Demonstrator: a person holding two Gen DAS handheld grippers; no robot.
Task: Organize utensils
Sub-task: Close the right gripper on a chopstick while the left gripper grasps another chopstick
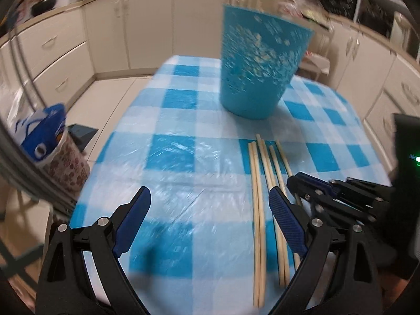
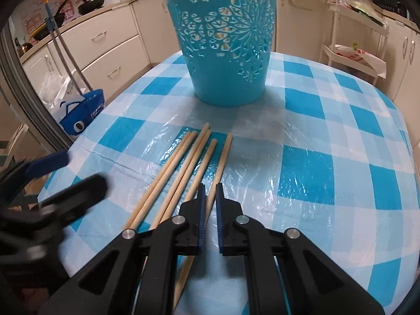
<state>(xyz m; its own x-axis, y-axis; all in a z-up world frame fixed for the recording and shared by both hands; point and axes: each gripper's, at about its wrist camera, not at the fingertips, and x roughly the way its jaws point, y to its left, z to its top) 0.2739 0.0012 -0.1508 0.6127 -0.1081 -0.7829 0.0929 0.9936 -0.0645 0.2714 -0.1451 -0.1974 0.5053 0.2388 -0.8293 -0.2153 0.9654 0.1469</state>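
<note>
While right gripper (image 2: pixel 210 191) fingers pinch one of six chopsticks (image 2: pixel 181 168), left gripper (image 1: pixel 210 204) wide; one basket (image 2: pixel 223 39).

A blue-and-white checked tablecloth (image 2: pixel 315 136) under clear plastic film covers the desk. Cream kitchen cabinets (image 2: pixel 105 50) with metal handles line the walls behind it. Black frying pans (image 2: pixel 90 2) sit on the counter at the far left. On the floor to the left stands a blue-and-white shopping bag (image 2: pixel 81 113), with long grey handles leaning beside it. At the right, a white tiered trolley (image 2: pixel 351 52) holds a plastic bag.
</note>
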